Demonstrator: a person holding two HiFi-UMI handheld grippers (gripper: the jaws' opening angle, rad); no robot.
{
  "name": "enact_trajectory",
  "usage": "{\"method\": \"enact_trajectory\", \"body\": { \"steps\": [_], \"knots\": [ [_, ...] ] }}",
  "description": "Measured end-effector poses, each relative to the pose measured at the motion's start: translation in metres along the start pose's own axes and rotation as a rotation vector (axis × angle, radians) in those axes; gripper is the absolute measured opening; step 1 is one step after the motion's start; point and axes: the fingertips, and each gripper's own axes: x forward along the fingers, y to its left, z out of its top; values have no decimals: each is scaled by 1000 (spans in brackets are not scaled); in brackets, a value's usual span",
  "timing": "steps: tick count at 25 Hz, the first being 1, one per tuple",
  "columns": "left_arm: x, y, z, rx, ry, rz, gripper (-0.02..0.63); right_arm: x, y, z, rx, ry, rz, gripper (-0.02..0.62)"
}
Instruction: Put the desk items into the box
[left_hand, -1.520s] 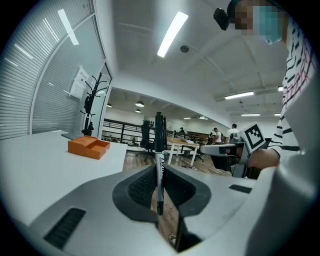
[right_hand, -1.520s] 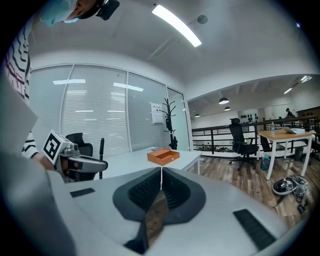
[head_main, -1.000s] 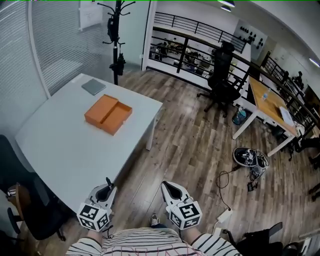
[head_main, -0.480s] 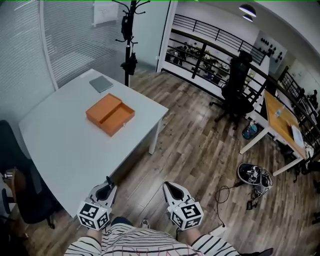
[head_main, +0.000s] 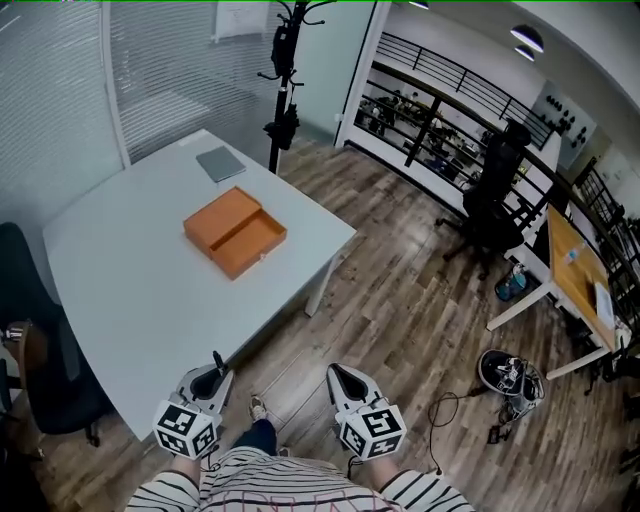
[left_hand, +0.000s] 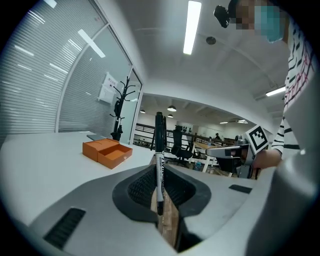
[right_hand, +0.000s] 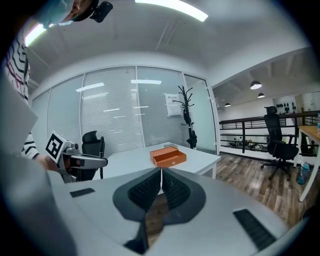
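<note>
Sitting far L: dark chair, close against table's L edge.
Table: white table on wood floor, fills L half of head view.
L gripper: L gripper low in head view, by table's near edge; jaws closed tight on a black marker.
Marker: stands upright betw. the ribbed pads, cap end up, sticks well above jaw tips.
Box: orange box on table towards its far side, well apart from both grippers; lies open, two halves side by side, R half shows hollow inside.
Grey pad: flat grey pad near table's far corner, beyond box, not touching it.
Coat stand: black coat stand on floor just past that corner.
R gripper: R gripper over floor, level w/ L one, a gap betw. them; jaws pressed together, pads meeting, no item in them.
Office chair: black office chair to R, well apart from table.
Desk: wood-top desk at R edge of head view.
</note>
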Motion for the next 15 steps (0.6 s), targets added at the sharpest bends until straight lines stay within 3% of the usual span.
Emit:
{"method": "enact_trajectory", "body": {
  "steps": [15],
  "knots": [
    [106, 103, 56, -15, -26, -12, 58, 146, -44, 56, -20, -2, 22, 28]
  ]
}}
